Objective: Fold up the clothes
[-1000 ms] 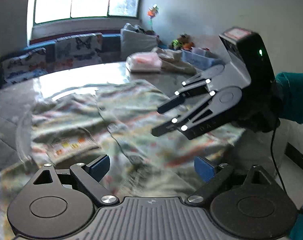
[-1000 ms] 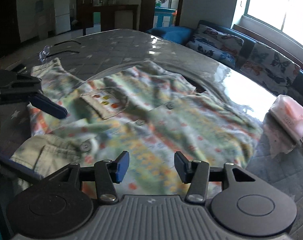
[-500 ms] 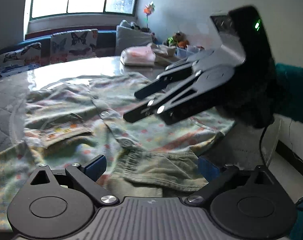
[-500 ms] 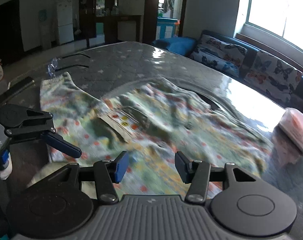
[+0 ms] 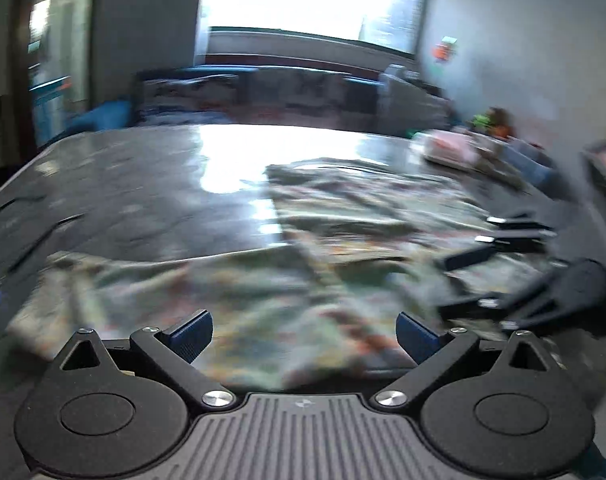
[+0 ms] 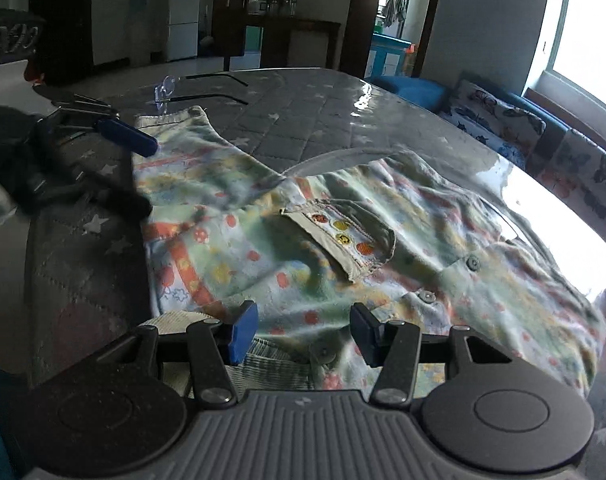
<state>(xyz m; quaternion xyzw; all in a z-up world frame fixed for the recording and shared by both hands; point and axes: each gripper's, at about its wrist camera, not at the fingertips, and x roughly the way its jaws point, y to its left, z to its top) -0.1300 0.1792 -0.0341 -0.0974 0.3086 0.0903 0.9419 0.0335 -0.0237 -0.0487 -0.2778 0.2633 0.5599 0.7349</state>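
Spreading across the near half of the table (image 6: 311,92) is the shirt (image 6: 287,240), a pale green print with orange and yellow dots, lying front-up with its buttons showing and a khaki chest pocket (image 6: 343,236) stitched with coloured spots. One sleeve reaches out toward the far left corner. The left gripper (image 5: 303,336) hangs over the blurred sleeve area and its jaws are opening, already standing wide, with only cloth below them and nothing pinched. The right gripper (image 6: 303,328) sits over the shirt's near hem, blue pads roughly half apart, fabric visible in the gap but not squeezed. The surface itself is a grey quilted cover with pale stars under a glossy clear sheet that throws back window glare. A pair of glasses (image 6: 199,88) rests near the far edge. Beyond, a sofa (image 6: 543,136) with butterfly cushions runs under a bright window (image 6: 591,32), and a white fridge (image 6: 185,16) stands in the dim room behind.
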